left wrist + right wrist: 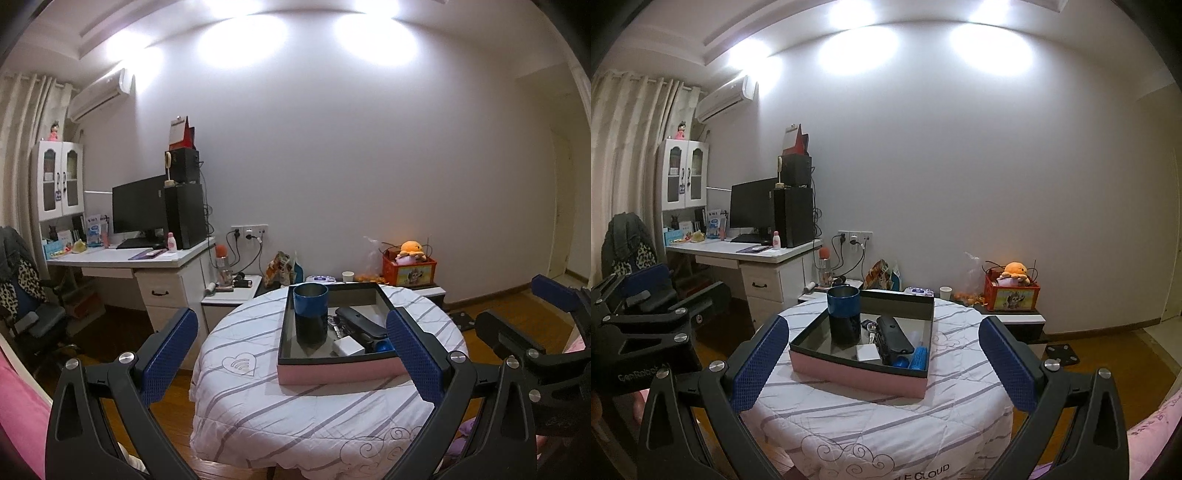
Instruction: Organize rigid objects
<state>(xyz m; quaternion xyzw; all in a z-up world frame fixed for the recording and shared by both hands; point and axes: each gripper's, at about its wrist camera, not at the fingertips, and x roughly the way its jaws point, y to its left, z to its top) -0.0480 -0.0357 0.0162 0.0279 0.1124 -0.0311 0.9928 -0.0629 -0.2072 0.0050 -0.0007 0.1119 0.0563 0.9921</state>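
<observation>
Pink-walled tray (pixel 334 373) on quilted tabletop (pixel 258 406), both grippers released.
Blue cup (pixel 310 299) stands far-left inside; black case (pixel 360 321), white adapter (pixel 347 346) alongside. Left gripper (pixel 291 354), right gripper (pixel 882 358) empty, near side.

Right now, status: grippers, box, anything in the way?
Left gripper and right gripper open, empty. Mug, case, charger inside box. Path clear.

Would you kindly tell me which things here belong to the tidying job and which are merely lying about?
Job: pink box, blue cup, black case, white block, keys.
Lying about: orange plush, paper cup, monitor.
</observation>
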